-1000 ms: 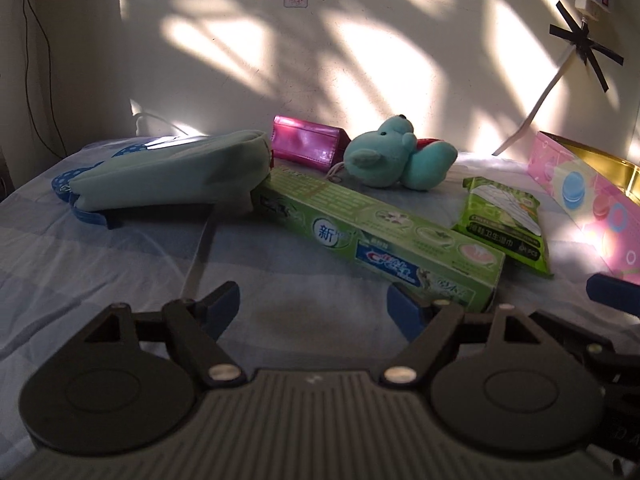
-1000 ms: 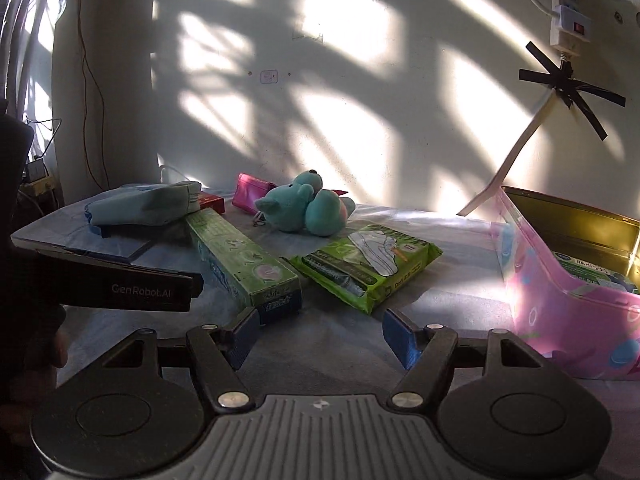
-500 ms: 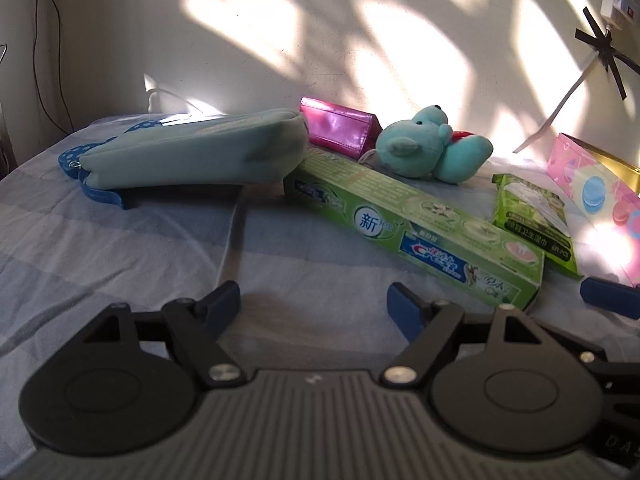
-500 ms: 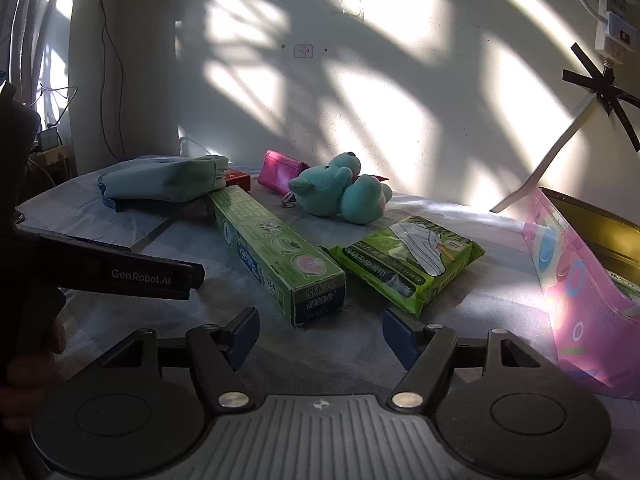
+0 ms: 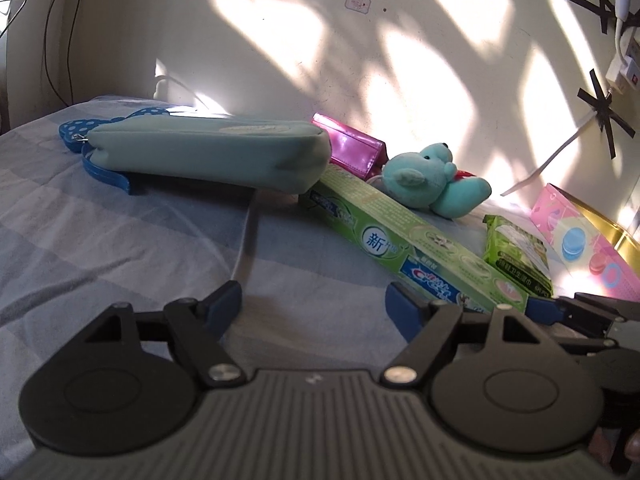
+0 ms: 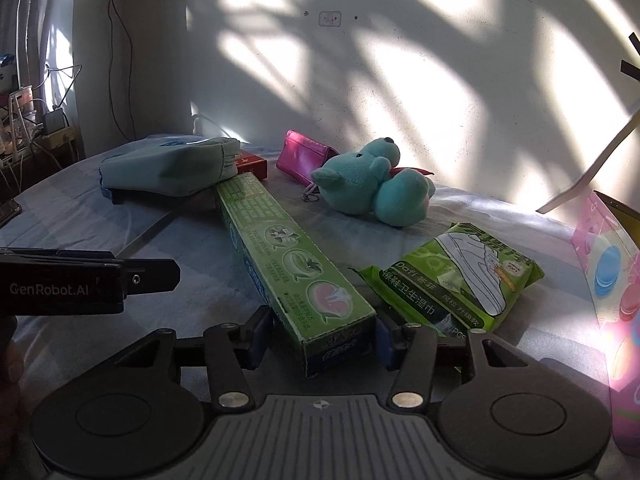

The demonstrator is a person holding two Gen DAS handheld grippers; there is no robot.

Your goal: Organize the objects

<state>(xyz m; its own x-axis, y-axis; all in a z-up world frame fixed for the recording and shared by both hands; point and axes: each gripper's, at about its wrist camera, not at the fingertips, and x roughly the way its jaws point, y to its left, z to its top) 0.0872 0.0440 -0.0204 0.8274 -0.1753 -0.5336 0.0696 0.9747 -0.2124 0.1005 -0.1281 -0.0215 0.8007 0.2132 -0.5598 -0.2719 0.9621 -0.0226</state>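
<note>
The right gripper [image 6: 323, 340] is closing around the near end of the toothpaste box [image 6: 288, 256] lying on the bed [image 6: 120, 224]. Its far end sits under the pouch [image 6: 168, 168], so lifting could drag that along. The left gripper [image 5: 314, 306] hangs spread and empty.

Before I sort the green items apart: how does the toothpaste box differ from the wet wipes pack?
The toothpaste box is a long, rigid carton; the wet wipes pack is a shorter, wider, soft pouch. The box has its far end tucked under the teal pouch, while the pack lies free on the bedsheet. The right gripper is closing around the box's near end; nothing grips the pack. Both are green.
</note>
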